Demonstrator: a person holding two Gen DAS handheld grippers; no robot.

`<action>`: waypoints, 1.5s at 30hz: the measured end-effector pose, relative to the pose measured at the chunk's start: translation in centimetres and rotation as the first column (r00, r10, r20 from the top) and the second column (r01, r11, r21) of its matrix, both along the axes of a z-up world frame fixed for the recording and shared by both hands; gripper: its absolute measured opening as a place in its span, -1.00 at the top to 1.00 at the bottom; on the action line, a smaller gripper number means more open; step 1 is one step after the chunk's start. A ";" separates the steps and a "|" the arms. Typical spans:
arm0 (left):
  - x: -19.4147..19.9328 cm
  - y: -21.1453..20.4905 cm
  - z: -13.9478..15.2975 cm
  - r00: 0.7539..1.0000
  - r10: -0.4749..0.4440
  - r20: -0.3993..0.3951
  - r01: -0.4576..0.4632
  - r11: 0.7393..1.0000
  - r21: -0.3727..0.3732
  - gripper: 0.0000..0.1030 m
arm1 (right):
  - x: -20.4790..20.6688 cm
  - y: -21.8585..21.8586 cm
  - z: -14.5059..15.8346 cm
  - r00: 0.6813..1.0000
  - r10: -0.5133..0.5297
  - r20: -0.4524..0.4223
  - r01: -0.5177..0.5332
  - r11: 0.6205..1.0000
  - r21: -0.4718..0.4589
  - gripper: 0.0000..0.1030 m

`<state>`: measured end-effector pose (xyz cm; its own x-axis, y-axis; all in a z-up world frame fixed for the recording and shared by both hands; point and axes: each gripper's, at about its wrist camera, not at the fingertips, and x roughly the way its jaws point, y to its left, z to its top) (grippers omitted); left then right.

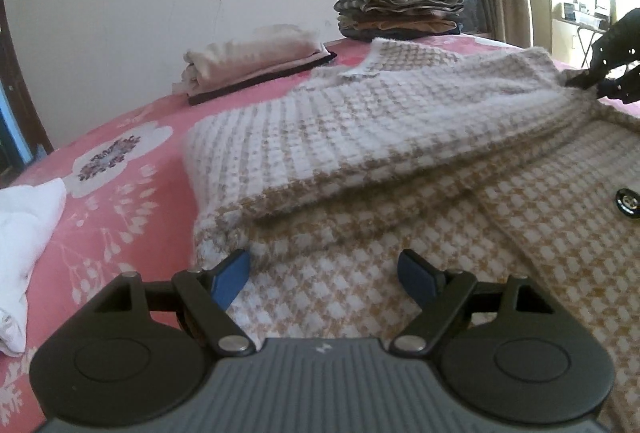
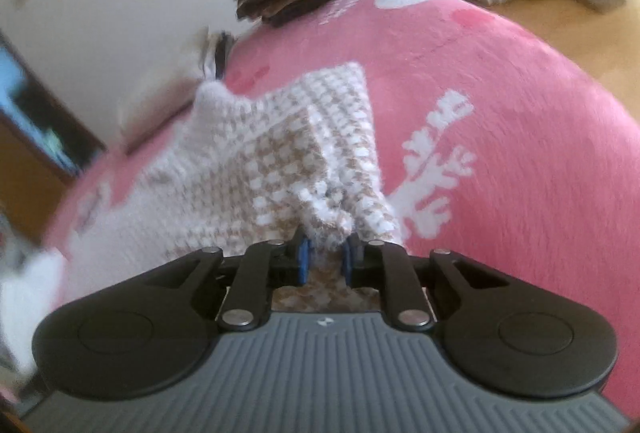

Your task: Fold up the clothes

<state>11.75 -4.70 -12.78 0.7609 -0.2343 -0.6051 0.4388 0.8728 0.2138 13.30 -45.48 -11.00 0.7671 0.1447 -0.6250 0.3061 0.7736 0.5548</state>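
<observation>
— How far along are you?

— I'm partway through one garment. The checked cardigan (image 1: 400,161) is lying on the pink bed (image 1: 132,169), toward its near right side, and one part of it is already folded over onto the body. My right claw (image 2: 325,257) is pinching a fluffy edge of that knit between its blue pads, so it is clenched on the cardigan. My left claw (image 1: 324,273) is hovering released over the near hem, jaws wide apart, with nothing between them.

— What's left on that one?

— I'm judging the fold as unfinished: the body is lying spread wide, and I'm expecting to bring the rest over before it can join a pile.

— And what's already done?

— Two piles are sitting along the far edge of the bed by the wall. I'm counting one tall stack (image 1: 400,9) of grey and brown folded pieces at the far right corner; how many layers it holds I cannot tell. Left of it, one low cream pile (image 1: 256,65) is resting on something dark.

— Anything waiting?

— One white cloth (image 1: 24,233) is lying rumpled at the near left edge, seemingly unfolded. On the cardigan I'm seeing one dark button (image 1: 627,201).
</observation>
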 end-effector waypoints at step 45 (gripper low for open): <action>5.5 0.2 0.8 0.999 0.050 0.013 -0.048 0.989 -0.139 -0.36 | 3.8 2.8 6.1 0.988 0.121 0.094 -0.048 0.829 -0.558 0.71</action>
<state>17.25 -4.47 -11.95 0.7833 -0.2769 -0.5566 0.3922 0.9148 0.0967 17.12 -42.70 -4.86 0.8421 -0.1287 -0.5237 0.1843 0.9813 0.0551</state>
